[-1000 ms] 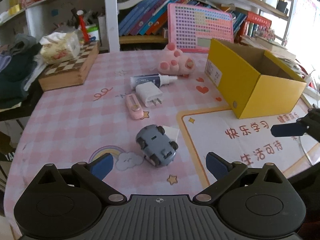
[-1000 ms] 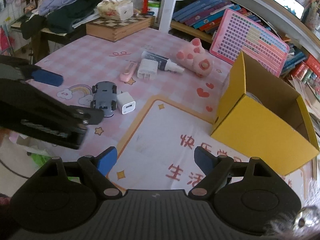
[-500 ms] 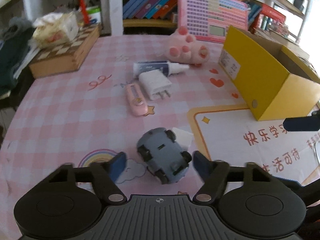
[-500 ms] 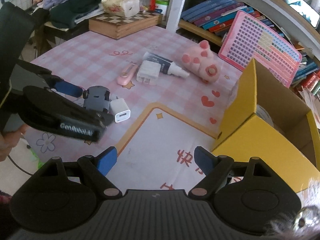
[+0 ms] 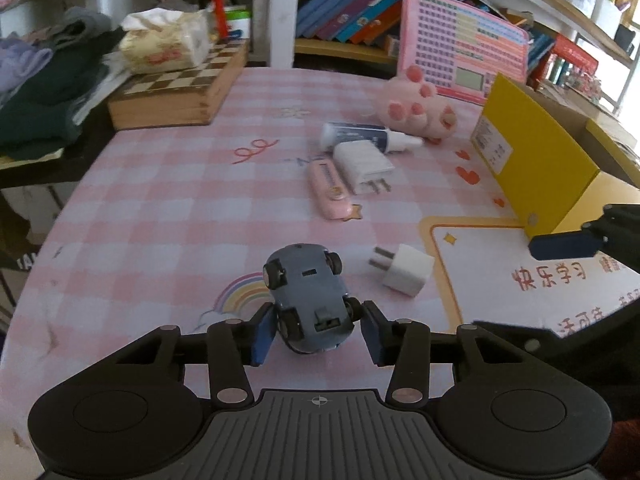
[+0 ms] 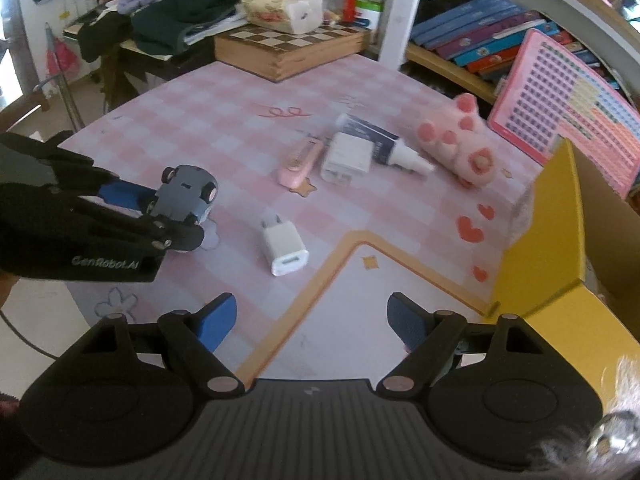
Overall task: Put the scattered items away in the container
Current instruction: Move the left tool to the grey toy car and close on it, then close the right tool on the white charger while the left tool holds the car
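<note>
The toy car (image 5: 308,300), a smooth grey-blue plastic shell lying upside down with its four black wheels up, is sitting between the blue pads of my left hand-held gripper (image 5: 316,330). Its jaws are closing around the car's rear; the left pad looks to be touching a wheel, and I cannot tell whether the right one is. The car is resting on the table (image 5: 160,208), on the glossy pink-and-white checked cloth by a printed rainbow.

Just right of it a small white cube charger (image 5: 404,272) is lying with its prongs pointing away from me. Farther back, a flat pink case (image 5: 330,192), a bigger white charger (image 5: 364,164) and a white-and-navy tube (image 5: 368,138) are lying close together, with a fluffy pink paw plush (image 5: 416,110) behind them.

The yellow cardboard box (image 6: 560,248), open at the top, is standing at the right. My right hand-held gripper (image 6: 310,322) is hovering beside it over the white mat, jaws wide but closing slightly with nothing between the ribbed blue pads.
</note>
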The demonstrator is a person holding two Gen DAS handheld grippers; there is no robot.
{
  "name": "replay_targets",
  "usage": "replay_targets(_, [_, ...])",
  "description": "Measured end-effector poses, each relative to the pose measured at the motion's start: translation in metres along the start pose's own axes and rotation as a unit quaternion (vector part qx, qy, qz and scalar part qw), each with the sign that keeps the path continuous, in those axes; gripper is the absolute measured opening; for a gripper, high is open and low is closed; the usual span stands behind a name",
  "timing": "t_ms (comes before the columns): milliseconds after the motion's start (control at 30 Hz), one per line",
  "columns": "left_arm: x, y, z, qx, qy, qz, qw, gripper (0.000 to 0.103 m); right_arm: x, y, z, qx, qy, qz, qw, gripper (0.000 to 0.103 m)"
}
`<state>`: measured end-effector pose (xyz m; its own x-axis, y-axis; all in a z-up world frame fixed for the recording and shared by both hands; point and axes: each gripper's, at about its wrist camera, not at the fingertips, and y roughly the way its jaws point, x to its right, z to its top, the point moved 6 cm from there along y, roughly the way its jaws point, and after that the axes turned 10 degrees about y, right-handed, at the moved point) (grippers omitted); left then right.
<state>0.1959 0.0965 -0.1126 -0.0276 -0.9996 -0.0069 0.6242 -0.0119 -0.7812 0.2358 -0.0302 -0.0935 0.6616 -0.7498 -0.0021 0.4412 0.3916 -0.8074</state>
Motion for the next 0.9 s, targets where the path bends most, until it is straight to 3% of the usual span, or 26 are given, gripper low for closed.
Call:
replay_targets(433, [-0.021, -0.012, -0.009, -0.013, -0.025, 0.021, 0.9994, 0.044, -0.01, 0.045, 0.024, -0.03, 0.029, 0.034, 0.999, 0.057])
replay_targets(667, [-0.025, -0.013, -0.008, -0.011, -0.038, 0.017, 0.9991, 0.044, -0.006, 0.062, 0.031, -0.046, 0.05, 0.042, 0.997, 0.051])
replay_targets(900, [-0.024, -0.011, -0.006, -0.013, -0.036, 0.012, 0.9992, 0.044, -0.006, 0.071, 0.031, -0.06, 0.046, 0.048, 0.996, 0.031])
